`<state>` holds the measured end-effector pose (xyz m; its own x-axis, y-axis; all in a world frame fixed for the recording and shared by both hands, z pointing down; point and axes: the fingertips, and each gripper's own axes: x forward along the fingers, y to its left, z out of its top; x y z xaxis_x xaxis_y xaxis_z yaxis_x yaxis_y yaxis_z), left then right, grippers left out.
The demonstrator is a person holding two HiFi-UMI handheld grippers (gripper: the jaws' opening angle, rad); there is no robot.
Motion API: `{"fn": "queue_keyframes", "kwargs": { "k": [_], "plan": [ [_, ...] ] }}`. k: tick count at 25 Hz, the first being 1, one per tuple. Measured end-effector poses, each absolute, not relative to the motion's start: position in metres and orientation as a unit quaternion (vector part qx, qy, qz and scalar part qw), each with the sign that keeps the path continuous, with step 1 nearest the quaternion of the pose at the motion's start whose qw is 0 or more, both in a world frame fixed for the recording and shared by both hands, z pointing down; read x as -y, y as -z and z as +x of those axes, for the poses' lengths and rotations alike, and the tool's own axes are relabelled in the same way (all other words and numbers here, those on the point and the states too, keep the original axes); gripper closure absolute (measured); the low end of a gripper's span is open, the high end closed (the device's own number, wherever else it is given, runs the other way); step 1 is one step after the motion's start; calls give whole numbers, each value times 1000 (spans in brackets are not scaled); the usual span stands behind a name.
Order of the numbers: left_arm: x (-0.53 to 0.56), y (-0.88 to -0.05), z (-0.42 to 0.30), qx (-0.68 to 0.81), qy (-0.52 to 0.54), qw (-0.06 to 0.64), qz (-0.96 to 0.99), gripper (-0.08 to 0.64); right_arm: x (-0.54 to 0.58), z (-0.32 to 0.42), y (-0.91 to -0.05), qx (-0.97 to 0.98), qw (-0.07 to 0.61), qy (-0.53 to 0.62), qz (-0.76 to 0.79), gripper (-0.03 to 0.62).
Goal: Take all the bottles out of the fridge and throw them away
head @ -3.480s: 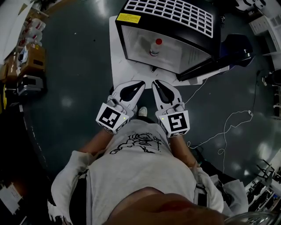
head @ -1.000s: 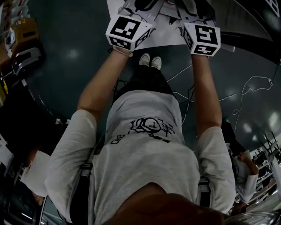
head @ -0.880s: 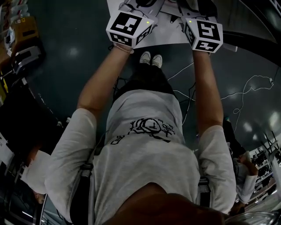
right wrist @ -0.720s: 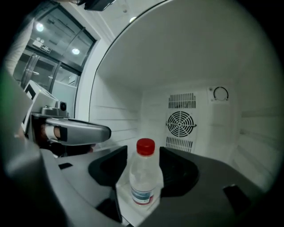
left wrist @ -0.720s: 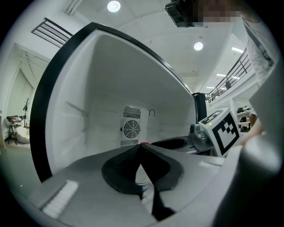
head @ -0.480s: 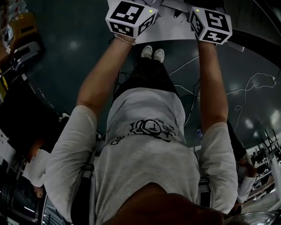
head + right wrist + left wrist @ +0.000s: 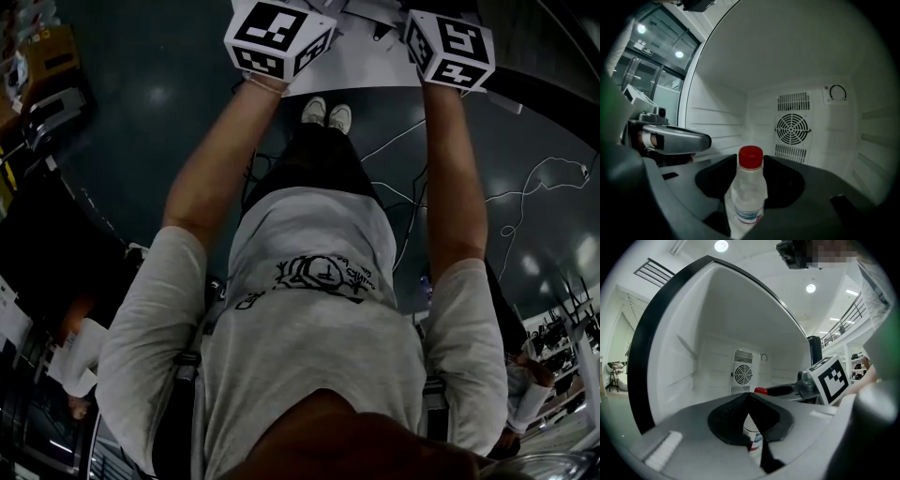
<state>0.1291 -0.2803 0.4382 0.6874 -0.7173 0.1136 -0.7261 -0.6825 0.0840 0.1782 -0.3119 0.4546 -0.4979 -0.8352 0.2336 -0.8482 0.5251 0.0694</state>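
Note:
A clear bottle (image 7: pixel 749 192) with a red cap and a small label stands upright on the floor of the white fridge interior (image 7: pixel 825 61). My right gripper (image 7: pixel 749 163) is open, with the bottle standing between its dark jaws. My left gripper (image 7: pixel 749 397) is shut and empty. Beyond its jaws I see the bottle's label (image 7: pixel 753 438) and red cap (image 7: pixel 761 390). In the head view only the marker cubes show, the left one (image 7: pixel 279 37) and the right one (image 7: pixel 448 47). The jaws lie past that view's top edge.
The fridge back wall carries a round fan grille (image 7: pixel 793 129) and vent slots. The black door frame (image 7: pixel 644 357) arcs round the opening. The right gripper's cube (image 7: pixel 829 379) is close on the left gripper's right. Cables (image 7: pixel 525 202) lie on the dark floor.
Since 3.5 s ago both arms have stretched forward into the fridge, and the jaws have left the head view. Over the last second the cubes crept a little further up.

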Motion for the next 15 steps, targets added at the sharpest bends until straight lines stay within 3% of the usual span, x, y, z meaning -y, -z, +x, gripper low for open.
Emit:
{"fn": "queue_keyframes", "kwargs": {
  "k": [15],
  "plan": [
    [263,-414,129,394,-23,56,917,551,288,185,-432,864,121,-24,488,425]
  ]
}}
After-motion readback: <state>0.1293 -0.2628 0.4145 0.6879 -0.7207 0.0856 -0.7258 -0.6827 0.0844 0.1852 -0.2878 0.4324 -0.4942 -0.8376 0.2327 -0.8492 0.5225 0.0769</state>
